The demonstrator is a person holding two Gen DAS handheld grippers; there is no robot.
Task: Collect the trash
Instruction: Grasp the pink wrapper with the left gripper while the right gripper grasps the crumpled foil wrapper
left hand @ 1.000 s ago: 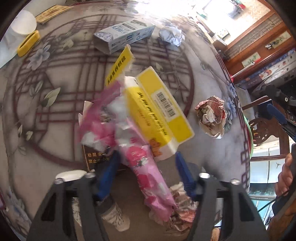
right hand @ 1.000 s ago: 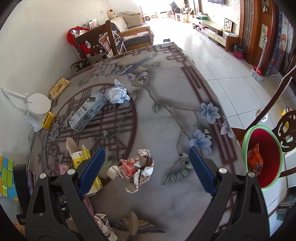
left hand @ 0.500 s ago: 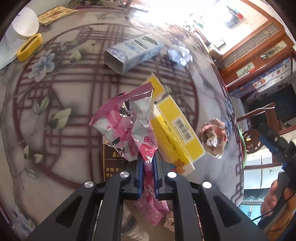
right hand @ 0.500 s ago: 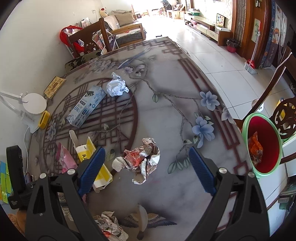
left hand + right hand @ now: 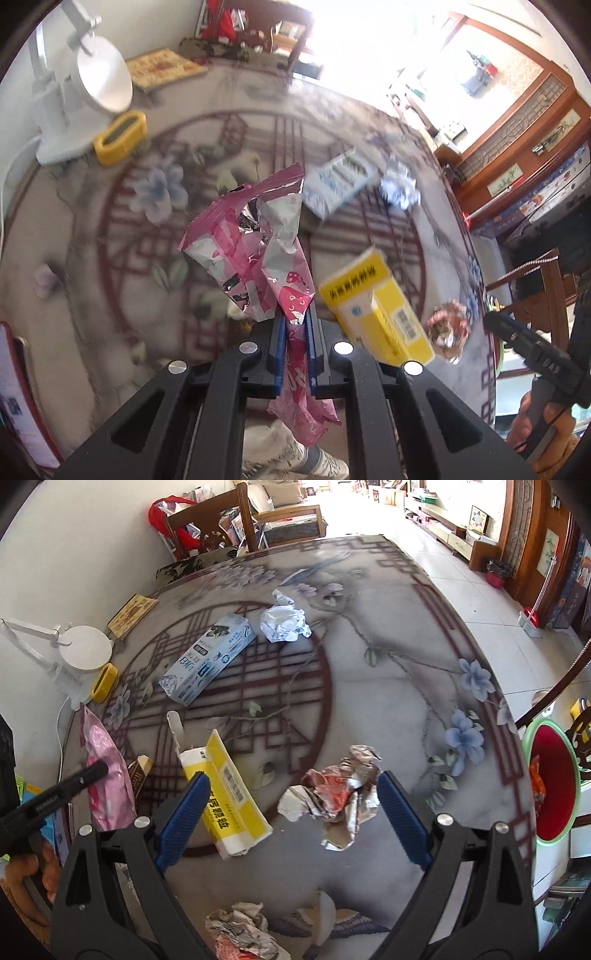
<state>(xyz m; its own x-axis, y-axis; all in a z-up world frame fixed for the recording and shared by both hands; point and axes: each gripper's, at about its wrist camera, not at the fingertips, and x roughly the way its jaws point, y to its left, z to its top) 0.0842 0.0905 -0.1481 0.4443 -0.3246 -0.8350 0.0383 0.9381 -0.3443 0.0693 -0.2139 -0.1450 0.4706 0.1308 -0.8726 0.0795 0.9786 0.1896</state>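
Now the left gripper (image 5: 295,325) has squeezed shut on the pink wrapper (image 5: 255,251) and lifted it off the table (image 5: 388,686). Over the crumpled paper (image 5: 338,794) the right gripper (image 5: 291,816) is spread wide, holding nothing. Next stop, I think, is the red bin (image 5: 552,782) past the table's right edge.

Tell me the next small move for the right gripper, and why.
Probably lower the right gripper and close on the crumpled wrapper. Its jaws are open and already frame that wad on the table, while the left gripper is busy, shut on the pink wrapper. The red bin waits to the right.

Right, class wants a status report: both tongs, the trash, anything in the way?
Left tongs shut on pink wrapper, lifted off table. Right tongs open, straddling crumpled paper wad. Yellow box beside the wad, close to one finger. Red bin past table edge.
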